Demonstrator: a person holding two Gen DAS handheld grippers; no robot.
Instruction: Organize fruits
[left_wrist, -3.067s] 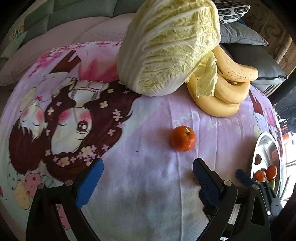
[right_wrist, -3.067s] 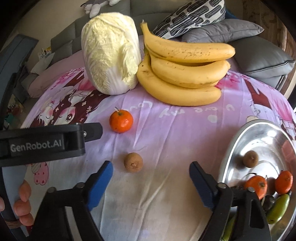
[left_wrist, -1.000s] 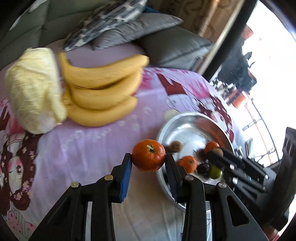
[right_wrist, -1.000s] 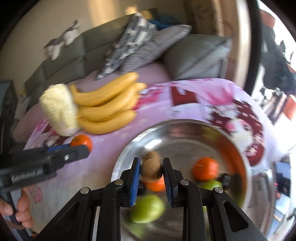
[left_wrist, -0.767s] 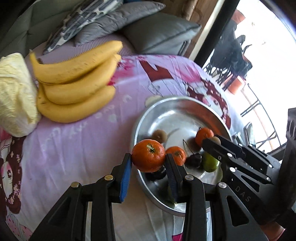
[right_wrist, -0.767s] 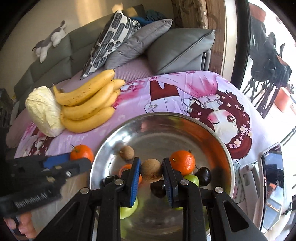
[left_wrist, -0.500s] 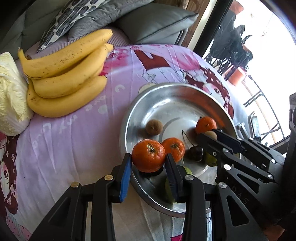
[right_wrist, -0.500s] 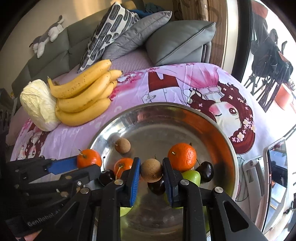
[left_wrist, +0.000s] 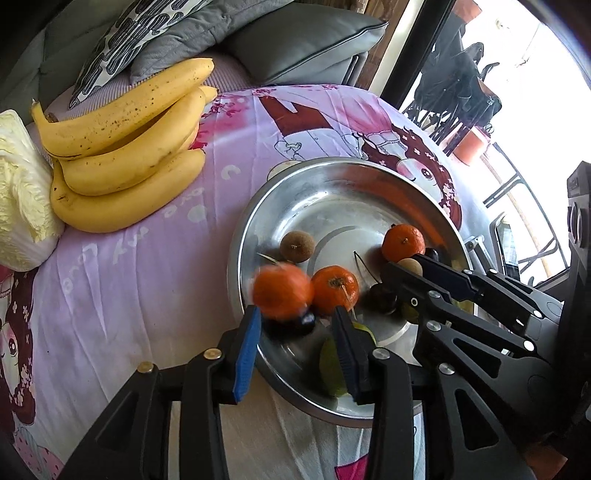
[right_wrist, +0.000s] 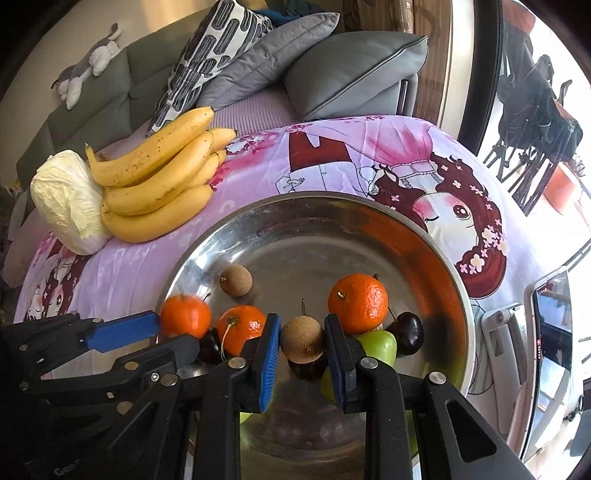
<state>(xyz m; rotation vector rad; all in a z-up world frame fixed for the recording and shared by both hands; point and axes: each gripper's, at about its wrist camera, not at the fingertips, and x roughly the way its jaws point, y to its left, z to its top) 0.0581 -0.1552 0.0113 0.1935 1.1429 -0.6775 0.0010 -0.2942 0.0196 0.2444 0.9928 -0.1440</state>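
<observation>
My left gripper (left_wrist: 295, 325) hangs over the near left rim of the steel bowl (left_wrist: 243, 236). Its jaws are opening, and the tangerine (left_wrist: 282, 291) shows blurred just past the fingertips, free of the blue pads (left_wrist: 245, 354). It lies beside another tangerine (left_wrist: 334, 290) in the bowl. My right gripper (right_wrist: 302, 332) is shut on a small brown round fruit (right_wrist: 301, 339), low over the bowl (right_wrist: 443, 266). Beneath it lie a third tangerine (right_wrist: 357, 302), dark cherries (right_wrist: 406, 332), a green fruit (right_wrist: 378, 345) and a loose brown fruit (right_wrist: 236, 279).
A bunch of bananas (left_wrist: 125, 155) and a napa cabbage (left_wrist: 18, 192) lie on the pink cartoon cloth (left_wrist: 147, 266) left of the bowl. Grey cushions (right_wrist: 354, 70) line the back. A tablet on a stand (right_wrist: 550, 332) sits right of the bowl.
Both grippers have come in over the bowl and sunk towards it. The left jaws have parted and the tangerine has slipped forward out of them. The right still grips the brown fruit.
</observation>
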